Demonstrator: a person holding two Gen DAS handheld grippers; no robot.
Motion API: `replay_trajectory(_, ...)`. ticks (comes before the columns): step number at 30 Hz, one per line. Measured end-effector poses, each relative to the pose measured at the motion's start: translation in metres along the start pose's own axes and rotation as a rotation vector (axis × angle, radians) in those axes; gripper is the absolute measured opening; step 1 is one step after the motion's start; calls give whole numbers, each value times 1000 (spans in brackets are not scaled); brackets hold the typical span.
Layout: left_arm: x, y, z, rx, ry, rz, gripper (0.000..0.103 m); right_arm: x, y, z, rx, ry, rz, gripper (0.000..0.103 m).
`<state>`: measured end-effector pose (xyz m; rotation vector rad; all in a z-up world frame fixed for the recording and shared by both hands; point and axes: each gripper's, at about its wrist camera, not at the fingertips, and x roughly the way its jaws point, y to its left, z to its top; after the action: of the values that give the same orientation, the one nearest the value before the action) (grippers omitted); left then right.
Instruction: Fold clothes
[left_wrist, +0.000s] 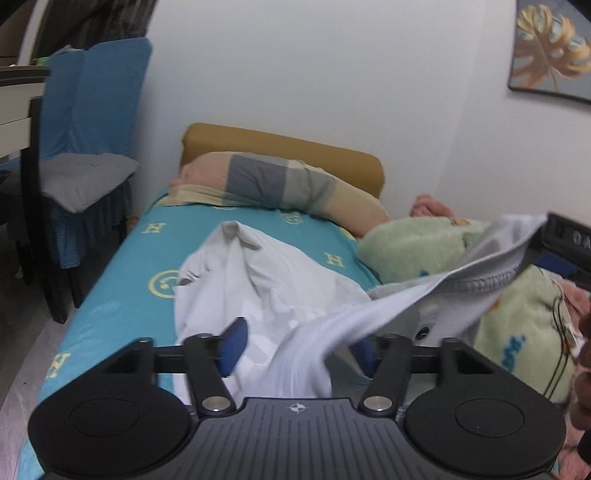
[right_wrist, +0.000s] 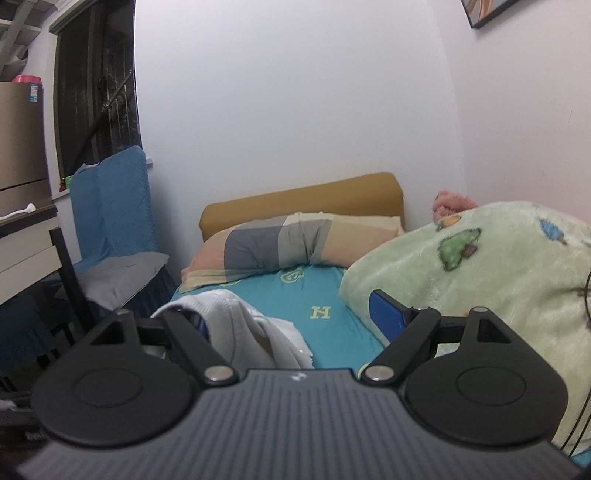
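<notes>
A white garment (left_wrist: 258, 280) lay crumpled on the turquoise bedsheet (left_wrist: 122, 280), low in the middle of the left wrist view. One knit edge of it rose toward the right of the frame, where the right gripper (left_wrist: 565, 236) showed at the edge, though whether that claw gripped the edge could not be told there. The left gripper (left_wrist: 299, 350) had its blue pads spread, with cloth draped loosely between them and not pinched. In the right wrist view the right gripper (right_wrist: 291, 325) also stood wide, and a fold of the garment (right_wrist: 236, 317) lay against its left finger; the pads did not press on it.

The sheet carried yellow letters and smiley faces. At its far end, in the centre of the frame, a patchwork pillow (left_wrist: 280, 184) leaned on a mustard headboard (left_wrist: 288, 147). A pale green fleece blanket (left_wrist: 413, 243) was heaped along the right side, with something pink (left_wrist: 428, 206) behind it. A chair with a blue cover (left_wrist: 96, 110) and a grey cushion (left_wrist: 81, 177) stood at the left. Plain white walls (left_wrist: 314, 66) enclosed the bed, and a leaf picture (left_wrist: 550, 48) hung at upper right.
</notes>
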<state>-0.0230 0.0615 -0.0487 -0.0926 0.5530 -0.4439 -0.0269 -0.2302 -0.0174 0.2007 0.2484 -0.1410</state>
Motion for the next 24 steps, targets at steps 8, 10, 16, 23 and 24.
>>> replay_trajectory(8, 6, -10, -2, -29, -100, 106, 78, -1, 2, -5, -14, -47, -36, 84)
replay_trajectory(10, -1, -10, -3, -24, -133, 189, 78, -1, 1, -7, -25, -77, -83, 84)
replay_trajectory(16, -27, -7, -9, -46, -148, 385, 85, -1, -8, -8, 5, -122, -179, 84)
replay_trajectory(23, -62, 4, -17, -136, -90, 427, 88, 8, -8, -22, -33, -42, -228, 84)
replay_trajectory(24, -64, 6, -17, -144, -98, 440, 88, 11, -8, -25, -41, -16, -226, 84)
